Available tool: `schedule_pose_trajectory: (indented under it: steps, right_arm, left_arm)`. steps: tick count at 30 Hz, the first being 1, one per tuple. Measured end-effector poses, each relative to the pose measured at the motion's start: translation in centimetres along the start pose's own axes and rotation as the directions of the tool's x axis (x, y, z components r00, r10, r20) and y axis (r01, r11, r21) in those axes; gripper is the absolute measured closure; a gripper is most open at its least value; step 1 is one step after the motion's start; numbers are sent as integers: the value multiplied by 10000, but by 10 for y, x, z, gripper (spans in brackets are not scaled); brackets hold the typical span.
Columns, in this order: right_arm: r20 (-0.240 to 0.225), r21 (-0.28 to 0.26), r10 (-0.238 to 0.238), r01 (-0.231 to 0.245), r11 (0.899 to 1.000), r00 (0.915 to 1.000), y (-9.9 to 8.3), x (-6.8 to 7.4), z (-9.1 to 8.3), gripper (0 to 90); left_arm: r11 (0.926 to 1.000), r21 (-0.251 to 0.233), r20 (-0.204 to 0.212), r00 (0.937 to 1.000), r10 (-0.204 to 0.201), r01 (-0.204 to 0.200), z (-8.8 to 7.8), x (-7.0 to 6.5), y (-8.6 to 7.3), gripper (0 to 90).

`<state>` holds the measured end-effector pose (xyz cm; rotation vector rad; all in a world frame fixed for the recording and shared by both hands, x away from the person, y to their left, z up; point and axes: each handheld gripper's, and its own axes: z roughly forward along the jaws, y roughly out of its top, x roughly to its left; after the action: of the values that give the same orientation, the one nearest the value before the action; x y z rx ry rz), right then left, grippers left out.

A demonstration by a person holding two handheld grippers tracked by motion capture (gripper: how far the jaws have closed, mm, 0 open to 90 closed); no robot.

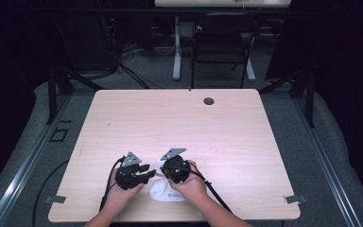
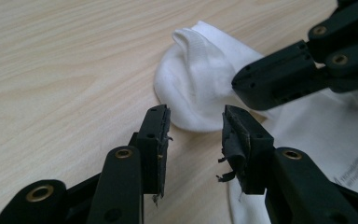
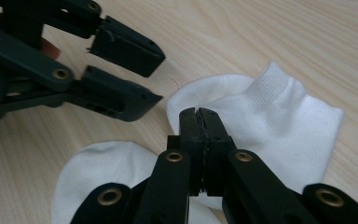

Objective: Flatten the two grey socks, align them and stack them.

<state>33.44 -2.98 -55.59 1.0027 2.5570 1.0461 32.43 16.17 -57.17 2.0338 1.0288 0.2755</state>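
While the person's two hands are working close together at the near edge of the table [image 1: 123,113], a white sock [image 3: 270,116] is lying flat on the wood between and just under the two grippers.

Right gripper [image 3: 199,116]: jaws pressed fully together, tips sitting on the sock near the ribbed cuff [image 3: 272,88]. Probably pinching a thin fold of the fabric, but the jaws are hiding the contact line, so can't confirm cloth between the pads. From the left gripper view the same tool is coming in from the sock's far side, its tip touching the bunched cuff end.

Left gripper [image 2: 193,135]: jaws spread, a clear gap between the pads, nothing clamped. Tips are hovering just beside the sock's rounded edge, one pad over bare wood, the other over the fabric margin. Frayed padding is hanging off both pads.

Sock layout: cuff end is standing slightly raised and folded over; the rest is spreading flat toward the person, with small grey printed lettering [image 2: 354,170] on that part. In the high view the sock is showing as a white patch just below the right gripper, partly covered by the right hand [image 1: 191,182]. Left hand [image 1: 123,189] is sitting just beside the sock.
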Motion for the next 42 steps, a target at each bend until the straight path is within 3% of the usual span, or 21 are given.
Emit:
schedule_pose_trajectory:
  steps: [7, 16, 23, 32, 42]
  right_arm:
    - [-148, -133, 257, -259, 9996, 9996, 1, -1, 0, 900]
    - [-142, -364, 301, -306, 9989, 9994, 2, 0, -4, 900]
    - [-146, -602, 355, -364, 9975, 9993, 3, -2, -11, 900]
    - [36, -974, 479, -474, 9941, 9988, 5, -14, -30, 900]
    - [543, -1393, 1037, -953, 9857, 9931, -7, -39, -50, 900]
  left_arm:
    - [9994, 47, -118, 9994, -332, 333, 13, 3, 2, 649]
    - [9987, 353, -587, 9975, 398, -378, 19, 2, 1, 803]
    - [9985, 358, -516, 9977, 443, -425, 19, 2, 1, 850]
    - [9985, 370, -484, 9979, 422, -405, 19, 3, 2, 860]
    - [9988, 355, -440, 9985, 339, -324, 19, 6, 2, 862]
